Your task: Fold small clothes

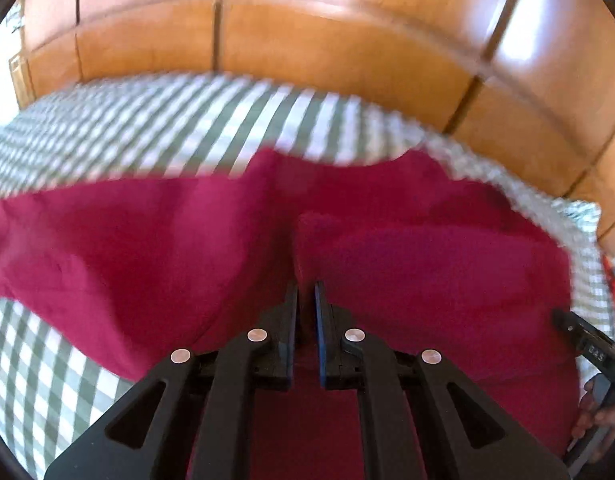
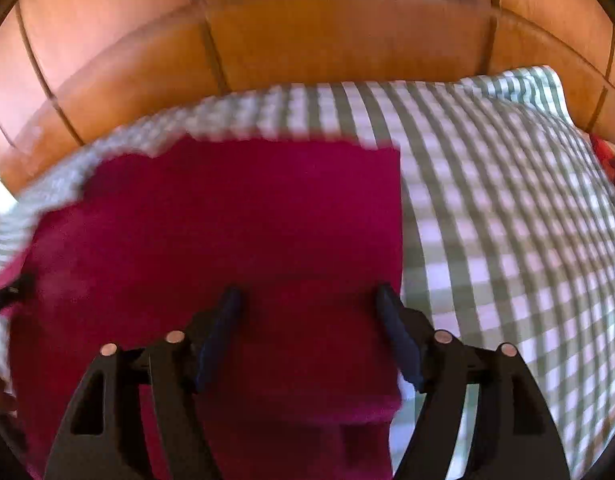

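A dark red garment (image 1: 407, 248) lies spread on a green-and-white checked cloth (image 1: 155, 132). My left gripper (image 1: 306, 292) points down at its middle, jaws nearly together on a raised fold of the red fabric. In the right wrist view the same garment (image 2: 235, 216) shows a straight right edge. My right gripper (image 2: 309, 300) hovers over it near that edge, jaws wide apart, with only flat fabric below them. Its right fingertip (image 2: 385, 296) sits close to the garment's edge. Both views are blurred.
The checked cloth (image 2: 507, 208) covers the surface and extends far to the right of the garment. Behind it stands a glossy brown wooden panelled wall (image 1: 307, 40). A hand (image 1: 599, 416) holds the other tool at the right rim. Something red-patterned (image 2: 611, 160) shows at the far right.
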